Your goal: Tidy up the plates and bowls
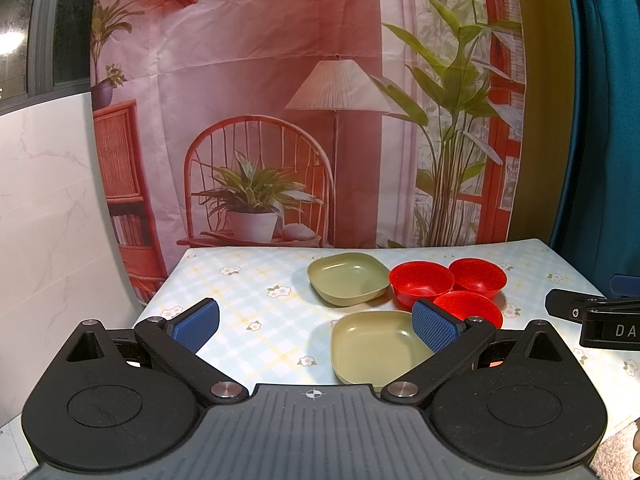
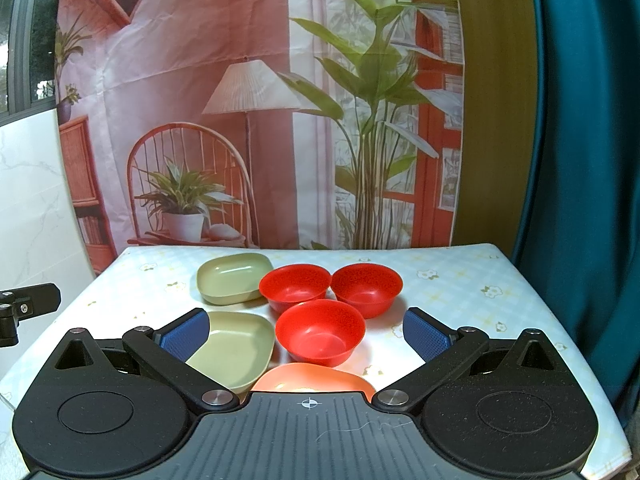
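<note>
Plates and bowls sit clustered on our floral checked tablecloth (image 2: 460,280). Nearest lies a salmon-pink plastic plate (image 2: 312,378), then a green square plastic plate (image 2: 236,350) beside a red round plastic bowl (image 2: 320,332). Farther back: second green plate (image 2: 230,278), two more red bowls (image 2: 294,286) (image 2: 367,286). Our left gripper (image 1: 316,326) and right gripper (image 2: 306,334) hover released, grasping nothing
</note>
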A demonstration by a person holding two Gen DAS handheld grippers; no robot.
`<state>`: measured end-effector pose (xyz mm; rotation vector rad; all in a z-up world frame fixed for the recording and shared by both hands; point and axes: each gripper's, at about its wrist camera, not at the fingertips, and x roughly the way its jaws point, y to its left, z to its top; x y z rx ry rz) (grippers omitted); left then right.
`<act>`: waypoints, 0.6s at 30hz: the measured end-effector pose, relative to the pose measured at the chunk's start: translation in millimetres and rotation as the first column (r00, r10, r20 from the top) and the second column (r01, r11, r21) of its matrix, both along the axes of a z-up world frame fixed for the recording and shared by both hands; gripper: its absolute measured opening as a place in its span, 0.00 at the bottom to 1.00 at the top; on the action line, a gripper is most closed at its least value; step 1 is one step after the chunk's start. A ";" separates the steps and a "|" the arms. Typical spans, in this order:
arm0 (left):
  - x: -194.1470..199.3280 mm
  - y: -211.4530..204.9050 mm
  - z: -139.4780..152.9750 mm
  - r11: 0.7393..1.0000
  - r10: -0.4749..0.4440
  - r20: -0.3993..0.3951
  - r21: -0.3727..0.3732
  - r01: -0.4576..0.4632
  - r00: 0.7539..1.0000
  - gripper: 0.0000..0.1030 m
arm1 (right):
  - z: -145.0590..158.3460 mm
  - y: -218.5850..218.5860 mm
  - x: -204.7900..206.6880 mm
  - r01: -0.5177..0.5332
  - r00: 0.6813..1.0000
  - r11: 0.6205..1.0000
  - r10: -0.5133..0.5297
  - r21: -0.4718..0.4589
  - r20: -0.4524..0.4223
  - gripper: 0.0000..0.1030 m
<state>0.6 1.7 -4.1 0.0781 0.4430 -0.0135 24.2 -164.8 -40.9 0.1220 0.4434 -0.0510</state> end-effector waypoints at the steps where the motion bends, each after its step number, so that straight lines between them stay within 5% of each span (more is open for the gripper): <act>1: -0.2 0.3 -0.4 1.000 0.000 0.000 0.000 0.000 1.000 1.00 | 0.0 0.1 -0.1 0.000 1.000 1.000 0.000 0.000 0.000 1.00; 18: 0.5 1.8 -2.2 1.000 0.004 0.001 -0.003 -0.004 1.000 1.00 | -0.3 -0.8 0.1 -0.001 1.000 1.000 0.001 0.002 -0.001 1.00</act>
